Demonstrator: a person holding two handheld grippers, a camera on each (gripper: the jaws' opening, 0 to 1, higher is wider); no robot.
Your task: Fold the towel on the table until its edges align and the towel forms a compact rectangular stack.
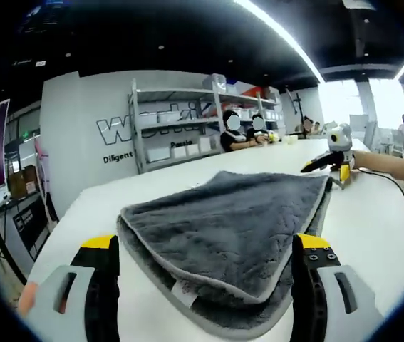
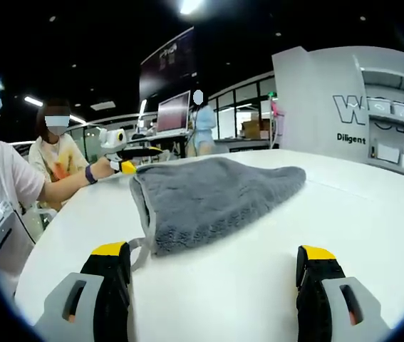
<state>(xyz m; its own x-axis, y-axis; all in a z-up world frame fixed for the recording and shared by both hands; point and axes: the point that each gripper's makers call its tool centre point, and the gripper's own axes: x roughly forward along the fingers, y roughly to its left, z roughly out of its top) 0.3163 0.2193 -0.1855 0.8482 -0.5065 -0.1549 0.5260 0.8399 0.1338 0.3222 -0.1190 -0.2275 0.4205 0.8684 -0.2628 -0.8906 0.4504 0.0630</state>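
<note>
Your left gripper (image 1: 205, 274) sits with jaws apart, straddling the near corner of the folded grey towel (image 1: 230, 228) on the white table (image 1: 373, 228). The towel's long axis runs away from you toward the right gripper (image 1: 328, 162), low at the far edge. In the right gripper view, that gripper (image 2: 216, 281) is spread wide over bare tabletop, gripping nothing.

One grey towel (image 1: 223, 228), one white table (image 1: 373, 221), two hand-held grippers: left (image 1: 205, 267), right (image 2: 212, 274).
</note>
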